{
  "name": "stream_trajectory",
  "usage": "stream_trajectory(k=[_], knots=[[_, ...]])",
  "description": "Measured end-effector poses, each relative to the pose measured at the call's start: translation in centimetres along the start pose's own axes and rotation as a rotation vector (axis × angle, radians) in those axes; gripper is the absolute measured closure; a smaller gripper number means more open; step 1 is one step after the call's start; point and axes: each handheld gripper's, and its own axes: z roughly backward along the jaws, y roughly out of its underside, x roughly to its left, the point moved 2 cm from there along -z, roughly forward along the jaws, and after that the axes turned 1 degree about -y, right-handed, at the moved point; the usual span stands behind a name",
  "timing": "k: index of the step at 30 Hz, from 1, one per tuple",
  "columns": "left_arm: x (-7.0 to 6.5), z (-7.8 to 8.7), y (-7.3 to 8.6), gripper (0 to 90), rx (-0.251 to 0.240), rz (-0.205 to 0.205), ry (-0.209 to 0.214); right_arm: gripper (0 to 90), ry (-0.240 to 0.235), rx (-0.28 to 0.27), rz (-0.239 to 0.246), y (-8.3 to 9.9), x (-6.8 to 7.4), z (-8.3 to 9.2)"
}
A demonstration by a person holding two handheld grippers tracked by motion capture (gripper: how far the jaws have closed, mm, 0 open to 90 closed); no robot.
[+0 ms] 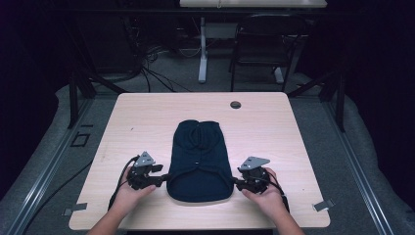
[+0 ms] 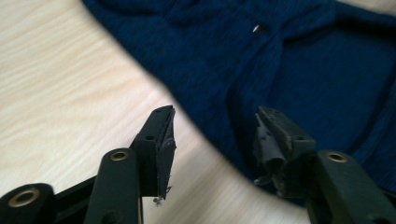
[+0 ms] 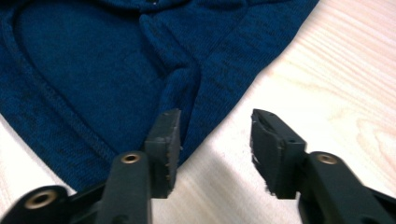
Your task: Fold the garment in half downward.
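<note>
A dark blue knitted garment (image 1: 200,156) lies flat in the middle of the light wooden table (image 1: 147,112), its near hem close to the front edge. My left gripper (image 1: 165,178) sits at the garment's near left corner, jaws open, with the cloth edge (image 2: 210,93) running between and just beyond them. My right gripper (image 1: 236,183) sits at the near right corner, also open; the garment's edge (image 3: 219,84) lies just ahead of its jaws. A small button (image 2: 258,29) shows on the garment. Neither gripper's pads press on the cloth.
A round cable hole (image 1: 235,105) sits near the table's far edge. Beyond the table stand a dark chair (image 1: 264,44) and a white desk leg (image 1: 202,54), with cables on the floor. Tape strips (image 1: 323,205) mark the table's front corners.
</note>
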Motion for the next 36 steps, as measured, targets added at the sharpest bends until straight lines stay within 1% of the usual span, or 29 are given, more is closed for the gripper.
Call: stream_trajectory(k=[1,3,5,6,8,9,10,11,12,13,15,16,17,18,21,22,23,24,26,27,28,29,30,31,32,33,34,35,36], knots=[[0.0,0.0,0.0,50.0,0.000,0.000,0.000,56.6,-0.001,0.007,0.001,-0.1,-0.1,-0.1],[0.1,-0.5,-0.9,53.3,0.017,-0.016,-0.008,59.7,-0.008,0.026,0.009,-0.5,-0.5,-0.3],[0.2,-0.8,-1.2,56.6,0.026,-0.025,-0.013,61.3,-0.013,0.028,0.004,-0.7,-0.6,-0.5],[0.3,-1.0,-1.5,57.3,0.035,-0.032,-0.022,63.5,-0.001,0.035,0.023,-1.2,-0.9,-0.9],[0.4,-2.1,-2.4,60.0,0.036,-0.022,-0.017,65.6,0.002,0.056,0.036,-1.8,-1.2,-1.4],[0.4,-2.1,-2.4,60.4,0.036,-0.022,-0.017,65.6,0.002,0.056,0.036,-1.8,-1.2,-1.4],[0.4,-2.4,-2.7,61.8,0.042,-0.021,-0.014,67.1,0.003,0.059,0.054,-2.5,-1.2,-1.9],[0.4,-2.7,-3.1,61.8,0.042,-0.025,-0.019,67.1,0.003,0.059,0.054,-2.5,-1.2,-1.9],[0.3,-3.4,-3.7,60.4,0.025,-0.023,-0.022,68.8,0.005,0.061,0.071,-3.3,-1.2,-2.5],[0.3,-3.7,-3.9,59.3,0.018,-0.014,-0.015,69.3,0.007,0.067,0.087,-3.6,-1.2,-2.7],[0.3,-4.0,-4.2,58.0,0.017,-0.019,-0.008,70.6,0.007,0.061,0.090,-3.9,-1.2,-3.0],[0.3,-4.5,-4.7,57.2,0.015,-0.018,-0.013,72.3,-0.001,0.074,0.102,-4.5,-1.3,-3.6],[0.3,-4.5,-4.7,56.1,0.015,-0.018,-0.013,73.6,0.002,0.077,0.107,-4.7,-1.3,-3.9],[0.5,-5.0,-5.0,54.8,0.026,-0.025,-0.024,74.4,0.006,0.073,0.111,-4.9,-1.4,-4.1],[0.6,-5.5,-5.2,51.9,0.037,-0.018,-0.020,76.6,-0.003,0.078,0.097,-5.4,-1.5,-4.6],[0.7,-5.9,-5.3,51.9,0.040,-0.031,-0.043,78.8,0.000,0.076,0.090,-5.7,-1.7,-5.1],[0.7,-5.9,-5.3,53.0,0.040,-0.031,-0.043,79.5,0.001,0.082,0.094,-5.8,-1.8,-5.3],[0.8,-6.0,-5.4,55.9,0.044,-0.053,-0.066,80.1,0.002,0.088,0.092,-5.9,-1.9,-5.5],[0.8,-6.1,-5.5,60.2,0.049,-0.053,-0.069,80.5,0.005,0.080,0.086,-6.0,-1.9,-5.7],[0.8,-6.2,-5.5,60.2,0.046,-0.055,-0.073,80.6,0.004,0.084,0.080,-6.1,-2.0,-5.9],[0.8,-6.3,-5.5,63.0,0.045,-0.060,-0.074,81.5,0.007,0.084,0.079,-6.0,-2.1,-6.1],[0.7,-6.4,-5.5,68.4,0.044,-0.067,-0.082,82.5,0.010,0.088,0.077,-6.0,-2.1,-6.3],[0.7,-6.8,-5.3,70.4,0.071,-0.086,-0.084,84.6,0.016,0.099,0.084,-5.9,-2.1,-6.7],[0.7,-6.8,-5.3,72.5,0.071,-0.086,-0.084,85.3,0.016,0.105,0.088,-5.8,-2.1,-6.8],[0.6,-7.1,-5.1,73.5,0.098,-0.104,-0.088,85.6,0.016,0.108,0.095,-5.8,-2.0,-6.9],[0.6,-7.1,-5.1,74.5,0.098,-0.104,-0.088,85.6,0.016,0.108,0.095,-5.8,-2.0,-6.9],[0.6,-7.2,-5.0,75.4,0.102,-0.113,-0.085,86.6,0.002,0.119,0.104,-5.7,-1.9,-7.2],[0.6,-7.3,-5.0,76.3,0.101,-0.118,-0.084,86.9,0.000,0.118,0.104,-5.6,-1.8,-7.4],[0.6,-7.3,-5.0,76.7,0.102,-0.126,-0.084,87.6,0.000,0.129,0.111,-5.5,-1.7,-7.5]])
